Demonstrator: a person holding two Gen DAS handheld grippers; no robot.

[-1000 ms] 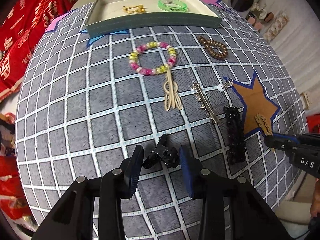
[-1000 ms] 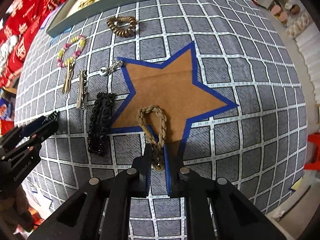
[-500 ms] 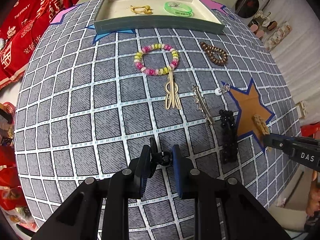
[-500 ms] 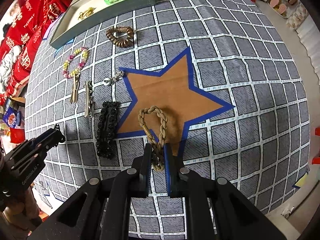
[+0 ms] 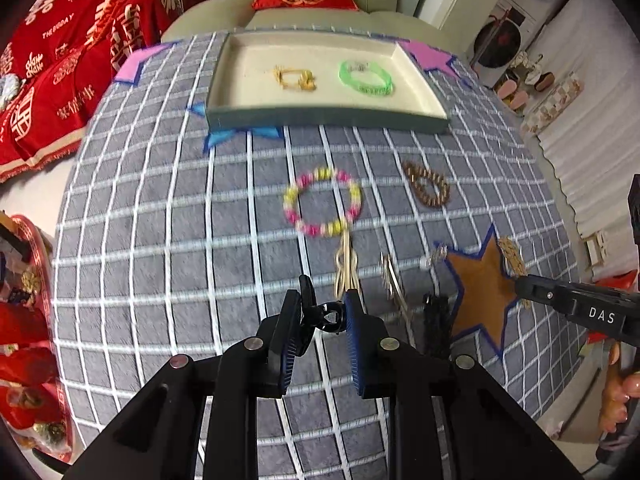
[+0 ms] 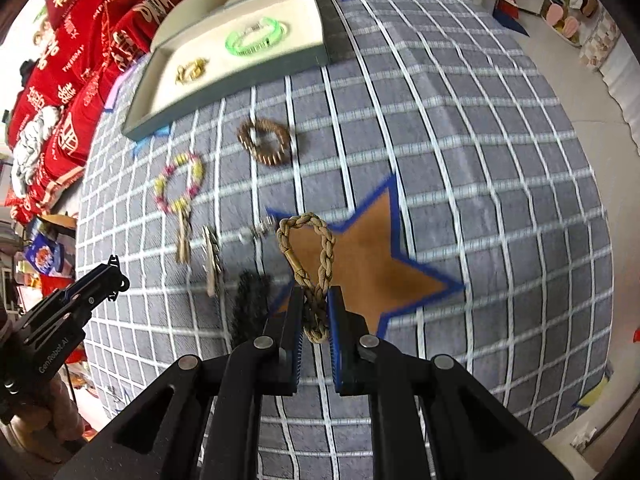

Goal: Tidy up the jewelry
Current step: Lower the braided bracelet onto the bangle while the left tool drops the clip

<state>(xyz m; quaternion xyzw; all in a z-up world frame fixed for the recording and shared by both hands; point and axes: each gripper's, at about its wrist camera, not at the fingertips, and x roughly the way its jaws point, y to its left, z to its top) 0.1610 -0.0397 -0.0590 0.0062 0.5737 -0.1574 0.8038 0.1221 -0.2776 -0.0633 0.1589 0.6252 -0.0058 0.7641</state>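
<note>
Your left gripper (image 5: 323,316) is clamped on a small black plastic claw hair clip (image 5: 320,312), pinched between the blue pads. Your right gripper (image 6: 314,312) is closed on the lower end of a tan braided rope bracelet (image 6: 310,256); its loop stands up ahead of the jaws, over the brown star-shaped paper patch with blue edging (image 6: 368,256).

Both pieces likely belong in the shallow cream-lined rectangular tray with grey walls (image 5: 320,114). From the left gripper it lies at twelve o'clock, well apart, its long side running crosswise to your reach. From the right gripper it sits at about eleven o'clock, its long axis slanting away to the upper right. The left hand looks the nearer and more squarely lined up.

A gold clasp piece (image 5: 294,78) and a green translucent bangle (image 5: 366,78) already lie inside the tray. Between you and the tray, on the grey checked cloth (image 5: 160,220), rest a pink and yellow beaded bracelet (image 5: 322,206) and a brown beaded bracelet (image 5: 428,188).
</note>
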